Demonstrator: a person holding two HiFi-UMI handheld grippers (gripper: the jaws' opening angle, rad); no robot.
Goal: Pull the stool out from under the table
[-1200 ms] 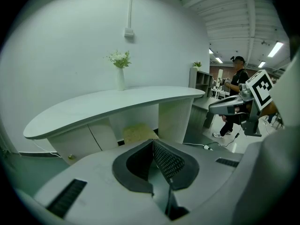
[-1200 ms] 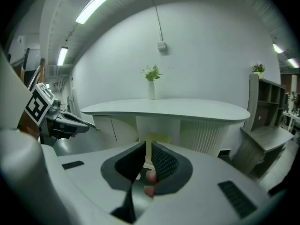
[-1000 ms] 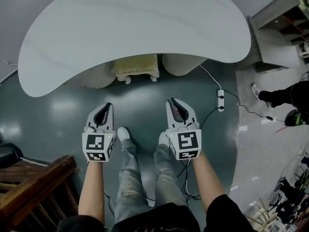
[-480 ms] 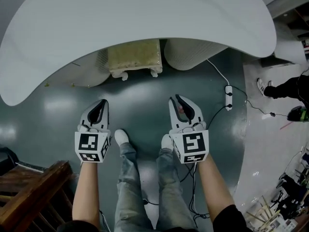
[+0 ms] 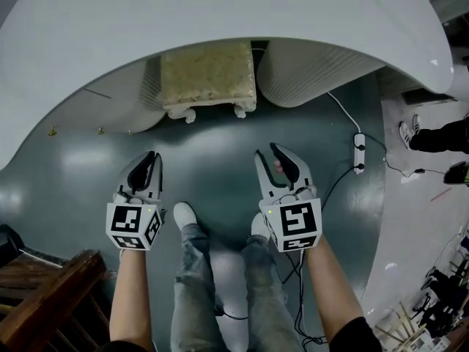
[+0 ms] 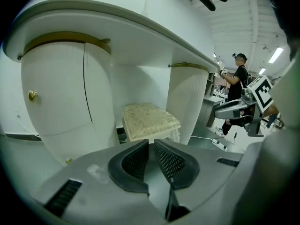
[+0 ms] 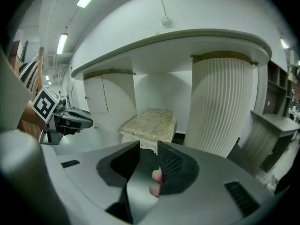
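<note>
A small stool (image 5: 207, 75) with a cream patterned cushion stands tucked under the white curved table (image 5: 220, 13), between its two pedestals. It also shows ahead of both grippers: the stool (image 6: 150, 121) in the left gripper view and the stool (image 7: 150, 121) in the right gripper view. My left gripper (image 5: 150, 156) hovers over the floor short of the stool, its jaws a narrow slit apart (image 6: 151, 142). My right gripper (image 5: 268, 152) is level with it, open wider (image 7: 149, 144). Neither touches the stool.
A rounded cabinet pedestal (image 5: 110, 108) flanks the stool on the left and a ribbed column (image 5: 308, 72) on the right. A power strip (image 5: 359, 144) and cable lie on the floor at right. Wooden furniture (image 5: 44, 306) is at lower left. A person (image 6: 239, 78) stands far right.
Both grippers have dropped from tabletop height to below the table's edge and moved closer to it. The stool looms larger. The left jaws have parted slightly.
</note>
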